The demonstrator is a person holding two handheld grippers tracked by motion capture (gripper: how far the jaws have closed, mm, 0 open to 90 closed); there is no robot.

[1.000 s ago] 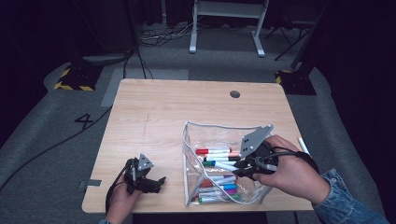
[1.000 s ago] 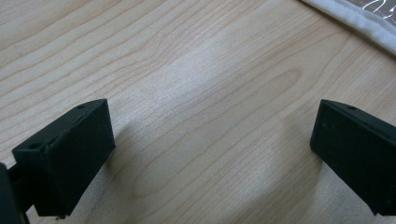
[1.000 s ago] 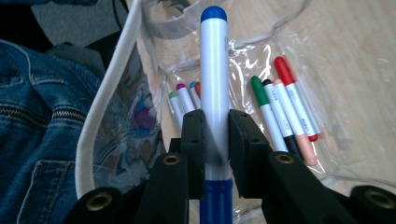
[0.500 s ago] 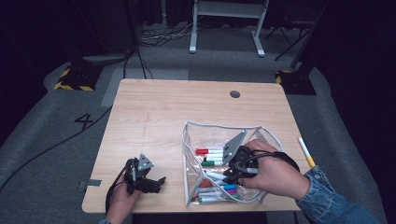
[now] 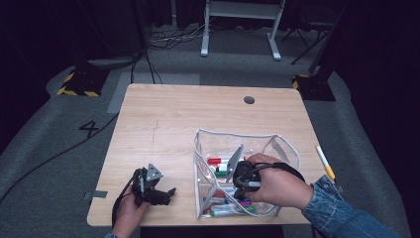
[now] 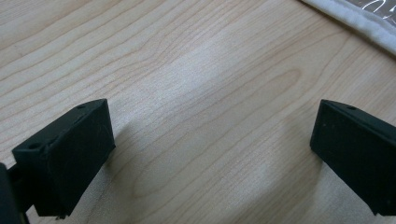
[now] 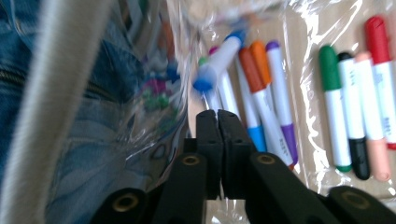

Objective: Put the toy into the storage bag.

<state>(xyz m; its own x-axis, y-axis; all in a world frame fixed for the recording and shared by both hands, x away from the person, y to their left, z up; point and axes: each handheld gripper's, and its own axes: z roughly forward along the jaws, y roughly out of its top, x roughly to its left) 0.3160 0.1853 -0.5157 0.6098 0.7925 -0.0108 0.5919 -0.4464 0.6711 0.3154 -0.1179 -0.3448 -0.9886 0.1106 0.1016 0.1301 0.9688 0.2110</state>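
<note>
A clear zip pouch [image 5: 246,136] stands open on the wooden table [image 5: 188,114], with several coloured markers [image 5: 218,167] lying in it. My right gripper [image 5: 239,184] reaches down inside the pouch. In the right gripper view its jaws [image 7: 217,116] have just closed; they stand pressed together with nothing between them. A blue-capped marker [image 7: 217,63] lies tilted just beyond the tips, with orange [image 7: 258,86], green [image 7: 334,107] and red [image 7: 380,70] markers to the right. My left gripper [image 5: 167,193] rests on the table near the front left edge, its jaws [image 6: 212,149] wide apart over bare wood.
A yellow-capped marker [image 5: 325,162] lies on the table to the right of the pouch. A dark cable hole [image 5: 249,99] sits near the far edge. The pouch's white rim [image 6: 359,21] shows at the top right of the left gripper view.
My right hand has moved left and down into the pouch, leaving the yellow-capped marker in sight on the table. The left gripper has stayed where it was.
</note>
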